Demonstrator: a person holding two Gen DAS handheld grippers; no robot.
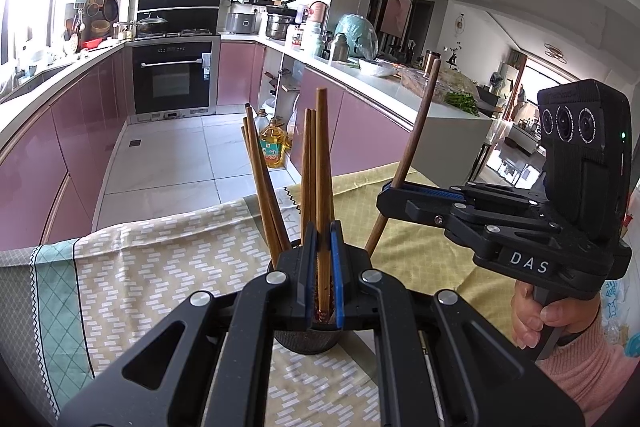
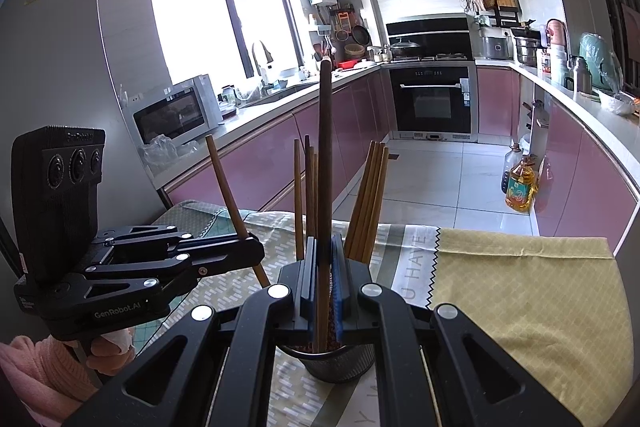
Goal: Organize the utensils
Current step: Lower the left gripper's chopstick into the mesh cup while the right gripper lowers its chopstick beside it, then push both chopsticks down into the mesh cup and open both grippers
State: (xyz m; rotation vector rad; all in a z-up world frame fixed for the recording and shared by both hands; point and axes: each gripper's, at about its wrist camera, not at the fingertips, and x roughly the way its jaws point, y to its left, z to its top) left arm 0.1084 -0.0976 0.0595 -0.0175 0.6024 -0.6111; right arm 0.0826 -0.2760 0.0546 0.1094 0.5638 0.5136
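A round, dark metal-mesh utensil holder (image 2: 336, 359) stands on the counter (image 2: 532, 291), which is draped with a patterned cloth (image 1: 160, 267) of pale yellow lattice, white dashes and a teal-green border. Several slim wooden chopsticks (image 2: 368, 203) stand in the holder, fanned outward, brown and smooth, with squared tops.

The left tongs (image 1: 323, 267), black with blue ribbed pads, are clamped on a light-brown chopstick (image 1: 322, 163) held nearly upright directly above the holder. The right tongs (image 2: 324, 279) are clamped on a darker, longer brown chopstick (image 2: 325, 147), also upright over the holder's mouth. In the left wrist view the right tongs sit to the right, a hand (image 1: 536, 319) in a pink knitted sleeve (image 1: 592, 367) gripping the handle.
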